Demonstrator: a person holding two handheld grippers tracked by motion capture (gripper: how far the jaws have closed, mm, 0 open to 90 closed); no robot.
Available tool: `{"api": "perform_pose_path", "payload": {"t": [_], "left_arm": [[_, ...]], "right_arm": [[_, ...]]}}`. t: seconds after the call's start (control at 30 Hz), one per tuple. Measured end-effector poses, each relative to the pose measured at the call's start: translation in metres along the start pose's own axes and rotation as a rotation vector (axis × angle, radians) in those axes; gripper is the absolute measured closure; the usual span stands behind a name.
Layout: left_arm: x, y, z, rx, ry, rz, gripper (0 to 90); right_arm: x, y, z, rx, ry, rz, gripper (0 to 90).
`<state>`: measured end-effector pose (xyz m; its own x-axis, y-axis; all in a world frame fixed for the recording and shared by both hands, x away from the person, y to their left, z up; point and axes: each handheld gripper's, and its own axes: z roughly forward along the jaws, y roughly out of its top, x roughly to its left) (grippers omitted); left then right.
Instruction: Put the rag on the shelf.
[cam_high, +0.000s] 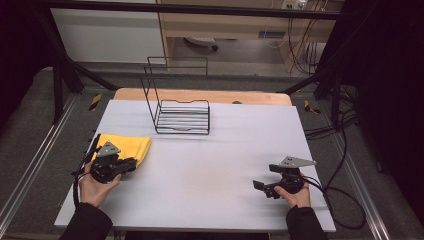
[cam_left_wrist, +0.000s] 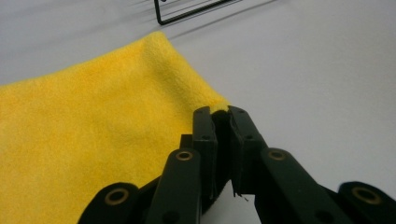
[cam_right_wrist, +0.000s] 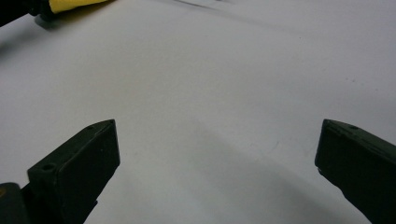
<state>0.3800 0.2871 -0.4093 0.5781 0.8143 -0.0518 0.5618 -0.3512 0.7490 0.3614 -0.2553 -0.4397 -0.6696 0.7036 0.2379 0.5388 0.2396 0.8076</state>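
Observation:
A yellow cloth (cam_high: 127, 145) lies flat at the left of the white table (cam_high: 215, 165). My left gripper (cam_high: 132, 163) sits at the cloth's near right corner, its jaws closed together with the corner's edge pinched between the tips. In the left gripper view the cloth (cam_left_wrist: 93, 130) spreads away to the left of my left gripper (cam_left_wrist: 219, 114). My right gripper (cam_high: 261, 187) hovers low over the bare table at the right, open and holding nothing. Its jaws stand wide apart in the right gripper view (cam_right_wrist: 217, 140), where the cloth (cam_right_wrist: 74, 3) peeks in at the top left.
A black wire rack (cam_high: 182, 117) stands at the back middle of the table; its base (cam_left_wrist: 187, 11) is just beyond the cloth. A wooden board (cam_high: 200, 95) edges the far side. Cables (cam_high: 340, 170) trail off the table's right side.

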Motion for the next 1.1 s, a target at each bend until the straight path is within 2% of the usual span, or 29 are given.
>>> {"api": "perform_pose_path", "payload": {"t": [0.57,1.1], "left_arm": [[-0.027,0.005,0.005,0.015,-0.031,0.029,82.0],[-0.053,0.009,0.010,0.038,-0.043,0.028,81.9]], "right_arm": [[0.000,0.000,0.001,0.002,-0.002,-0.010,0.5],[0.000,0.000,0.001,0.007,-0.003,-0.009,0.5]]}}
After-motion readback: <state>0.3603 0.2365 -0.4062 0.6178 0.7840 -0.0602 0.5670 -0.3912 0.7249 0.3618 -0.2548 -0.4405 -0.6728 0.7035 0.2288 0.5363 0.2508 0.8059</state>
